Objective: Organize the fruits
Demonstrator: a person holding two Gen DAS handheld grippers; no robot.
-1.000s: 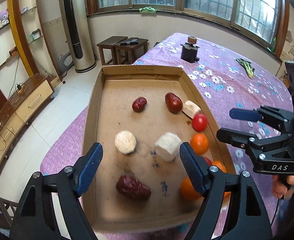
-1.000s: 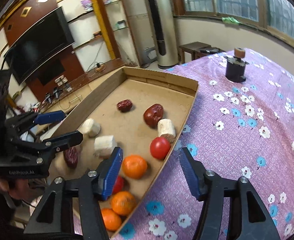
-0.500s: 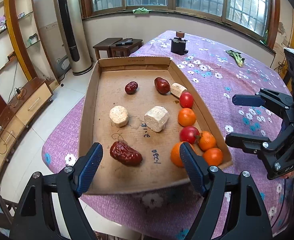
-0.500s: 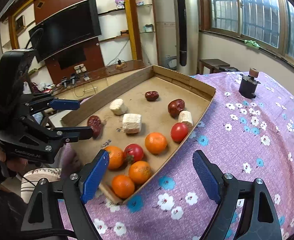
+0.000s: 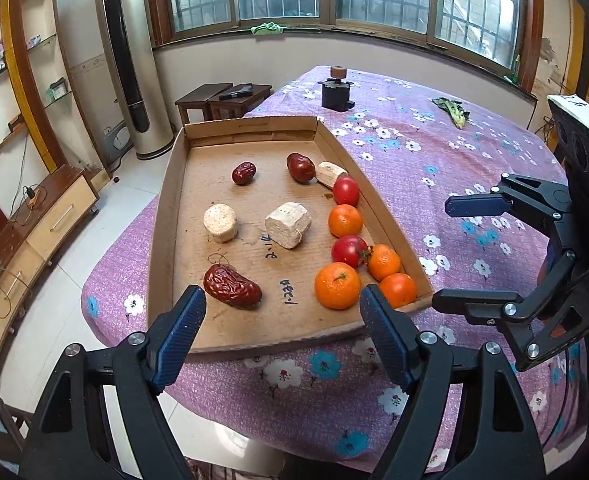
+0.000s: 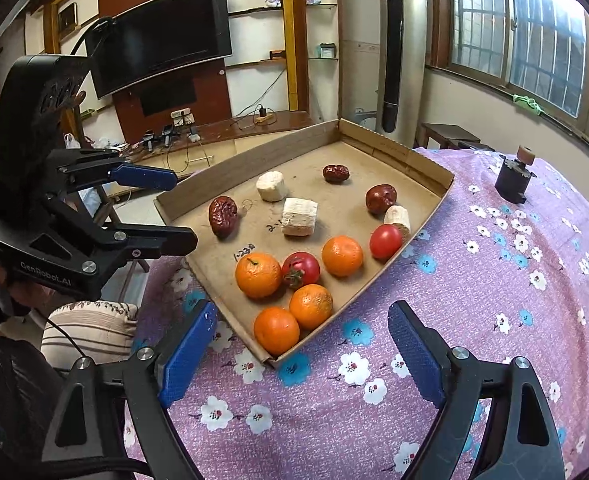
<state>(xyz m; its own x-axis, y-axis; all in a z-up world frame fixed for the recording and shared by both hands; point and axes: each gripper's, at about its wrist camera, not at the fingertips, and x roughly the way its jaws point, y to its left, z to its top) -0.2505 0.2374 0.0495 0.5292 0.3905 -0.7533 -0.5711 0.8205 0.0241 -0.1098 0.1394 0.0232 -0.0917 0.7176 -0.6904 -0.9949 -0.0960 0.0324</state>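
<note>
A shallow cardboard tray (image 5: 166, 216) (image 6: 398, 148) lies on the purple flowered tablecloth (image 5: 434, 160). Along its right side sit several oranges (image 5: 337, 285) (image 6: 257, 275) and two tomatoes (image 5: 346, 191) (image 6: 385, 241). Three wrinkled red dates (image 5: 232, 286) (image 6: 223, 211) and three pale cut chunks (image 5: 288, 225) (image 6: 299, 217) are spread over the rest of the floor. My left gripper (image 5: 281, 296) (image 6: 184, 210) hangs open before the tray's near edge, holding nothing. My right gripper (image 6: 302, 312) (image 5: 440, 255) is open and empty by the tray's near right corner.
A small black device (image 5: 336, 94) (image 6: 512, 180) stands far back on the table, and a green vegetable (image 5: 452, 110) lies at the far right. Dark stools (image 5: 222, 98) and a tall floor unit (image 5: 130, 68) stand past the table's edge. A striped cushion (image 6: 90, 328) sits below my left gripper.
Both grippers have drawn back from over the tray to just outside its near edge. The right jaws have spread wider. The fruits have not moved.
</note>
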